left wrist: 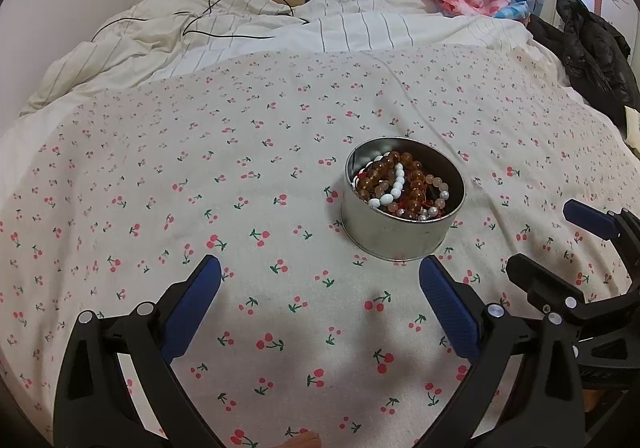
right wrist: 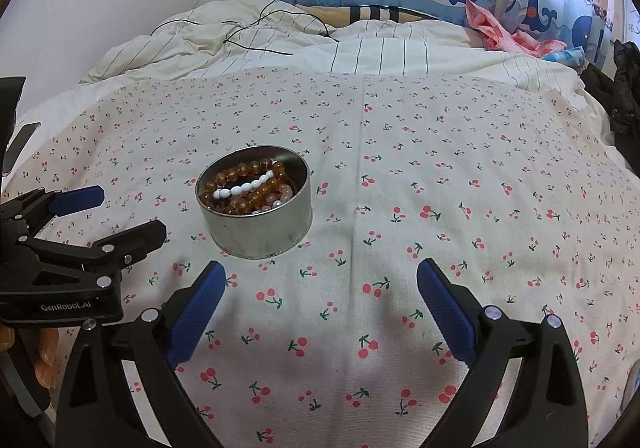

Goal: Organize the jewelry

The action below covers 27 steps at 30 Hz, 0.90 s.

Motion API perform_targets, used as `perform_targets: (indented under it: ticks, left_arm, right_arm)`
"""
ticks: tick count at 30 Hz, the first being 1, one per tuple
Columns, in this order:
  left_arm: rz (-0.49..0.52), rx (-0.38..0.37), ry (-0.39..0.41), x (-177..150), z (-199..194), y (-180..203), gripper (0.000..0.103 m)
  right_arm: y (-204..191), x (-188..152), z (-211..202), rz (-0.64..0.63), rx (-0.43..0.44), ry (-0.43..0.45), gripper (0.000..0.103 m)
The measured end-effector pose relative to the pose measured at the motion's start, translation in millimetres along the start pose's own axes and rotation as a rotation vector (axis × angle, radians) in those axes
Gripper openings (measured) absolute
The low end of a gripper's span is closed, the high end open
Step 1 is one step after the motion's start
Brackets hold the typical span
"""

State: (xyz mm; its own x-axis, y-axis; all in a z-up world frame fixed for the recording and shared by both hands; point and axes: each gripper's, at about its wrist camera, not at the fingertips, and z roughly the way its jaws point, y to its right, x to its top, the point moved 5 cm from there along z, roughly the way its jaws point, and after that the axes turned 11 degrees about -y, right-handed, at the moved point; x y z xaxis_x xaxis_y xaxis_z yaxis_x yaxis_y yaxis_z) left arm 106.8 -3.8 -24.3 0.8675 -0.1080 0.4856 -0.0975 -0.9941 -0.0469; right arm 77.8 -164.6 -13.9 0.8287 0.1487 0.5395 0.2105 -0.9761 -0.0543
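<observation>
My left tongs (left wrist: pixel 320 276) hang spread wide over the cherry-print sheet (left wrist: pixel 200 176) near the bed's front edge, gripping nothing. Just past them, toward the middle of the bed, stands the tin (left wrist: pixel 400 236), filled with amber beads (left wrist: pixel 412 172) and a white strand (left wrist: pixel 396 184). My right tongs (right wrist: pixel 320 280) are spread too, empty, with the tin ahead to their left.

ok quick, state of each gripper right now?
Left gripper: open, holding nothing.
Right gripper: open, holding nothing.
</observation>
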Motion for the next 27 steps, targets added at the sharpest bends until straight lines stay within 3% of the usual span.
perform_targets:
  ticks: [27]
  left_arm:
    - [-0.029,-0.011,-0.010,-1.7,2.9,-2.8,0.095]
  right_arm:
    - [-1.0,-1.5,3.7,-0.007,-0.004,-0.009,0.094]
